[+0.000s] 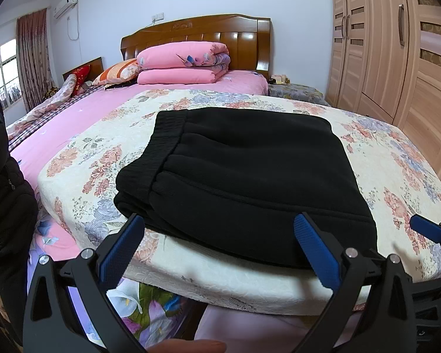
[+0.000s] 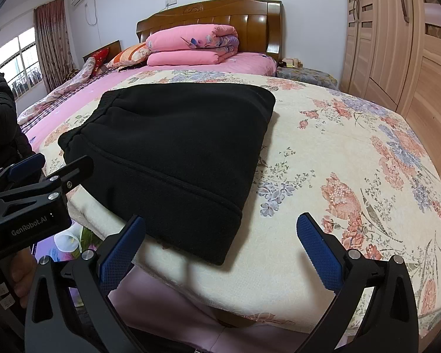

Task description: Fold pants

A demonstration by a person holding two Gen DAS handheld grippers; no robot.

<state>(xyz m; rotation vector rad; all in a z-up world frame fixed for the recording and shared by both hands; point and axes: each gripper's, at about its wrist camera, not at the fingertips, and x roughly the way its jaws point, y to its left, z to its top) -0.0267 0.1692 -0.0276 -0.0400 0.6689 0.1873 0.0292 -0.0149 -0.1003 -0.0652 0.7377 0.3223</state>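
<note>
Black fleece pants (image 1: 244, 173) lie folded into a thick rectangle on a cream floral quilt (image 1: 391, 158), waistband to the far left. My left gripper (image 1: 220, 223) is open and empty, its blue pads (image 1: 314, 250) just short of the fold's near edge. In the right wrist view the pants (image 2: 173, 150) lie to the left. My right gripper (image 2: 220, 226) is open and empty, hovering over the quilt (image 2: 338, 158) by the near right corner of the pants. The left gripper (image 2: 23, 200) also shows at the left edge.
A pink bed (image 1: 103, 111) with stacked pink quilts (image 1: 185, 64) and a wooden headboard (image 1: 208, 32) lies behind. A wooden wardrobe (image 1: 397, 53) stands at the right. A person in a black jacket (image 1: 3, 176) is at the left.
</note>
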